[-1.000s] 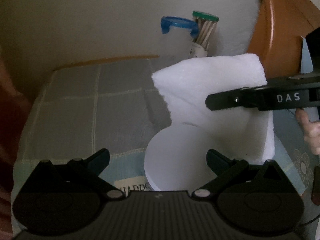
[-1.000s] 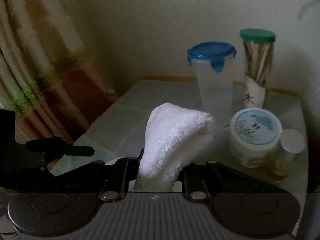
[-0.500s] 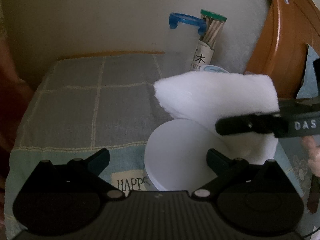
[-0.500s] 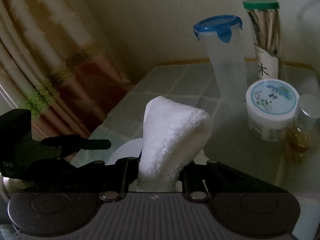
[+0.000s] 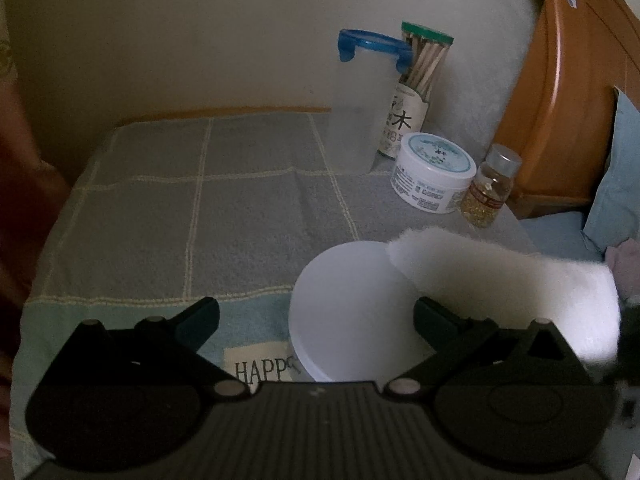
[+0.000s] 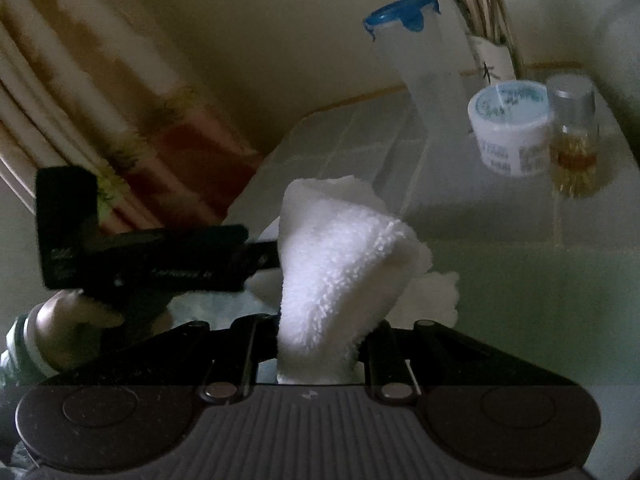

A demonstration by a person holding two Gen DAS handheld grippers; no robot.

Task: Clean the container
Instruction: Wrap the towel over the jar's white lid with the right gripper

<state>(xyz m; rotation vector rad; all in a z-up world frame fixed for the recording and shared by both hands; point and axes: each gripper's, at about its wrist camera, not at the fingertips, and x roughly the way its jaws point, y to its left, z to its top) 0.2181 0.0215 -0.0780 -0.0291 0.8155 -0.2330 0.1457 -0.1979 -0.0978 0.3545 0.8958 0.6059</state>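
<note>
White towel (image 6: 332, 276) is sitting clamped in the right gripper (image 6: 320, 344). Only the left wrist view is showing the round container (image 5: 352, 320), lying between the left gripper's (image 5: 316, 316) spread jaws.

**Table layout**

On the table cloth (image 5: 240, 216), the container (image 5: 348, 312) sits at six o'clock, near the front edge. The towel (image 5: 504, 288) overlaps its rim at three o'clock. At one o'clock stand a jar (image 5: 434, 174) and bottle (image 5: 490, 188); behind them, a tumbler (image 5: 360, 104) and stick tube (image 5: 416, 88).
</note>
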